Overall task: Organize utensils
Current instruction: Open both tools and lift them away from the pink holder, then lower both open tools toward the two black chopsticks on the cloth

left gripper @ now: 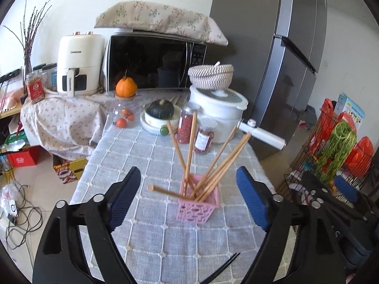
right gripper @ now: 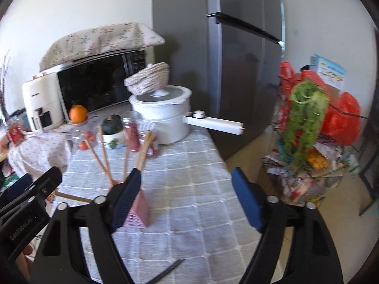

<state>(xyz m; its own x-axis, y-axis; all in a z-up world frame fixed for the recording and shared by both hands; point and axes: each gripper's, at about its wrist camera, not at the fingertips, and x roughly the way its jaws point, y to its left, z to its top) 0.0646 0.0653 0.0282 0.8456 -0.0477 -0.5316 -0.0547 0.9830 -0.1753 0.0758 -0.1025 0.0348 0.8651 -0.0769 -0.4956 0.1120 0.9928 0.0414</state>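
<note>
While wooden chopsticks (left gripper: pixel 189 146) lean in the pink slotted plastic basket (left gripper: pixel 198 203), left gripper (left gripper: pixel 189 201) jaws spread wide around it, right gripper (right gripper: pixel 187 200) just beside, spread, empty.

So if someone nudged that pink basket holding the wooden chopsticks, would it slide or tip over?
Likely tip. The pink basket looks like thin perforated plastic, so probably light, and it is narrow at the base. The wooden chopsticks stand far above its rim and splay outward, which probably puts the weight high. It sits on a textured tablecloth that may grip rather than let it slide.
</note>
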